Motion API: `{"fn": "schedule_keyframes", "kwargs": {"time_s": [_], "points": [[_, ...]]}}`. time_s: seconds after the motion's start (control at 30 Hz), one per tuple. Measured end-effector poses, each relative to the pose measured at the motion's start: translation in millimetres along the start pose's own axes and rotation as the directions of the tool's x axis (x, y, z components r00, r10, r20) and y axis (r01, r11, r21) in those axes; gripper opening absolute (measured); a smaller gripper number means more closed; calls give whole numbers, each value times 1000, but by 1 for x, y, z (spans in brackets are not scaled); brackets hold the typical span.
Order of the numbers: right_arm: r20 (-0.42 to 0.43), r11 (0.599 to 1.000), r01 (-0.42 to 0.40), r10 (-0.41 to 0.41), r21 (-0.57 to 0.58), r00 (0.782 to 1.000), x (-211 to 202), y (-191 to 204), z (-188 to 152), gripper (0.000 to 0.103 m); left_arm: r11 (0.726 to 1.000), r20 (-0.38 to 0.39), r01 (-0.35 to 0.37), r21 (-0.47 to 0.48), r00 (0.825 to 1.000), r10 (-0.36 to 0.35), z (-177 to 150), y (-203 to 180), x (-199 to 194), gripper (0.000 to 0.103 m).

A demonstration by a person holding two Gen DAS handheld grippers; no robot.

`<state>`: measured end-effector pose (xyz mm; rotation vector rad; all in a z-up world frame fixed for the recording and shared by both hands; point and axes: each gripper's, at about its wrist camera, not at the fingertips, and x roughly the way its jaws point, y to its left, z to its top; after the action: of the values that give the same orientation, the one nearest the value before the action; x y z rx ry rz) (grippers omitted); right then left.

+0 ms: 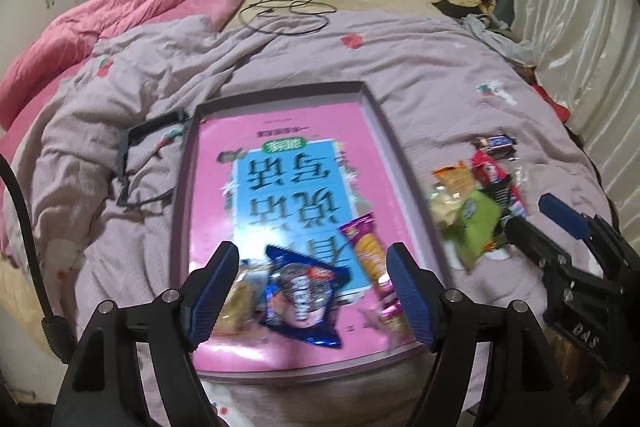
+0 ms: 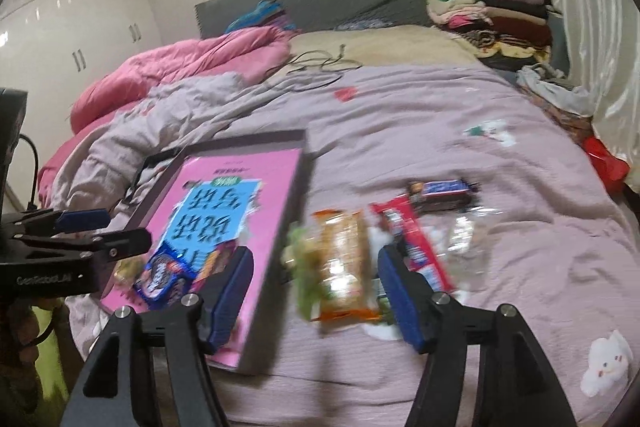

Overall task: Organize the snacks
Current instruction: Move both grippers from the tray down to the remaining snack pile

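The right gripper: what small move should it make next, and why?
Probably lower the right gripper onto the orange snack packet and close. Its jaws stand open with nothing held, and that packet lies between them on the lilac bedspread, still outside the pink tray. The blue cookie packet already lies in the tray.
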<state>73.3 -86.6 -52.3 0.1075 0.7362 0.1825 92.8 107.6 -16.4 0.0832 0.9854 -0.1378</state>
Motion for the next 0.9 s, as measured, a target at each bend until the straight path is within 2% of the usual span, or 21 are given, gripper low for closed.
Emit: {"fn": "schedule_keyframes", "kwargs": {"time_s": [0.17, 0.43, 0.73, 0.9], "points": [[22, 996, 45, -47, 82, 999, -13, -43, 5, 64, 998, 4, 38, 49, 999, -38, 9, -31, -2, 78], [4, 981, 94, -96, 167, 995, -14, -94, 5, 64, 989, -23, 82, 124, 997, -80, 14, -77, 8, 78], [-61, 975, 90, -80, 202, 995, 2, -128, -4, 64, 961, -65, 163, 222, 986, -152, 15, -136, 20, 78], [-106, 971, 55, -30, 235, 994, 24, -144, -5, 64, 946, -86, 188, 265, 981, -171, 21, -162, 31, 63]]}}
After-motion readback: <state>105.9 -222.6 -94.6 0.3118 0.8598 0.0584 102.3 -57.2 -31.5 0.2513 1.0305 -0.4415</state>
